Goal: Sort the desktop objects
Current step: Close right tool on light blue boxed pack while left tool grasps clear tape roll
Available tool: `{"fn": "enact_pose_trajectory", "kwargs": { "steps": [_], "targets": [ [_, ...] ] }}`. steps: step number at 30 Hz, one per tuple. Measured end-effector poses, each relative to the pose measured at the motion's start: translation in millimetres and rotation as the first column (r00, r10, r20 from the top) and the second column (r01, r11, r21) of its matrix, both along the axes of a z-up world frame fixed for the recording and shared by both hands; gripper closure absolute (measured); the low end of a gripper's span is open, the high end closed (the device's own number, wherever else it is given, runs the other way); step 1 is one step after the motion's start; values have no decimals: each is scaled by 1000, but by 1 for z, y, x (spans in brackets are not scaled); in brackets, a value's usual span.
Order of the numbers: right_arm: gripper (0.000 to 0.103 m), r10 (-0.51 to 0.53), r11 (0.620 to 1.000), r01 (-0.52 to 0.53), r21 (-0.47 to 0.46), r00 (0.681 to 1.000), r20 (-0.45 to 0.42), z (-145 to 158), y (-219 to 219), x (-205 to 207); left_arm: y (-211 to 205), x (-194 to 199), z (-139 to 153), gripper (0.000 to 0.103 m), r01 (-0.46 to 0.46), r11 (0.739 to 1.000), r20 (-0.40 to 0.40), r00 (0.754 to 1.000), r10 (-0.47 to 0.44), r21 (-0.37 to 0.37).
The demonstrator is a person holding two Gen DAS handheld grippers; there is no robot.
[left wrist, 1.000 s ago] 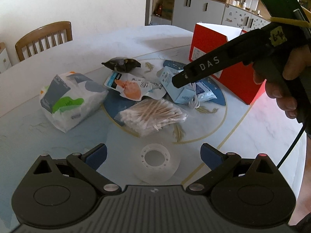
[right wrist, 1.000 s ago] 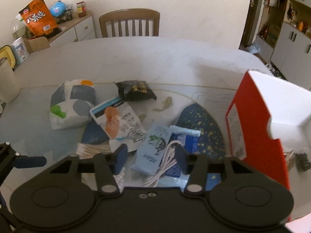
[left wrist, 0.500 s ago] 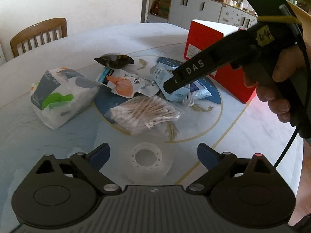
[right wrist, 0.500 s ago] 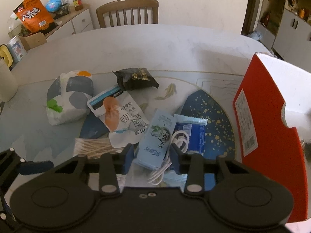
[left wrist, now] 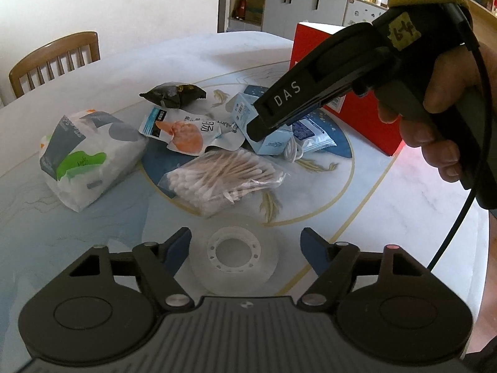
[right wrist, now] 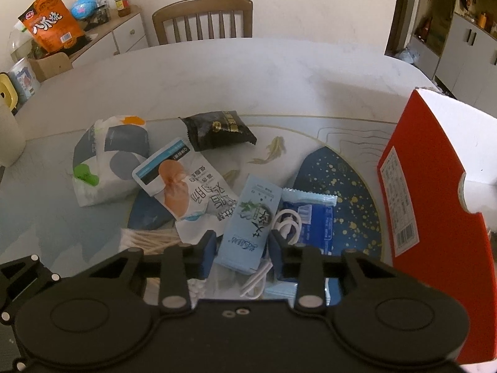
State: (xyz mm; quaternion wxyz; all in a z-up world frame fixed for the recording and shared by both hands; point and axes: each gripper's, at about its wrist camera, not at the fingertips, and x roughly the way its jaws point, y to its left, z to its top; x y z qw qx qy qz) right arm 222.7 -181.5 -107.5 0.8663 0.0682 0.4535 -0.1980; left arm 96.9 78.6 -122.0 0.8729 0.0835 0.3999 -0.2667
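Tissue pack (right wrist: pixel 248 227) sits seemingly clamped between right gripper (right wrist: pixel 242 248) fingers.

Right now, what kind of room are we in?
Probably a home dining room next to a kitchen: a round marble table, a wooden chair pushed up to it, and cabinets stacked with jars behind.

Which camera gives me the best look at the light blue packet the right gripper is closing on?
The right wrist view: the light blue packet lies between the right gripper fingers, its printed face showing. In the left wrist view the gripper's body covers most of the packet.
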Motion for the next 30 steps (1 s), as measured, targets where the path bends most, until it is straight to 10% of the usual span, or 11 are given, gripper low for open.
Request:
{"fn": "enact_pose_trajectory", "kwargs": {
  "steps": [5,30],
  "targets": [
    [69,-2,1000,2,-6,1000,8,2,0,-1,1,0,1,44,-5,1000,11,1000,4,8],
    [72,3,999,-1,-40,999,38,12,5,-7,3,-4,2,45,-11,1000,26,1000,11,0]
  ]
}}
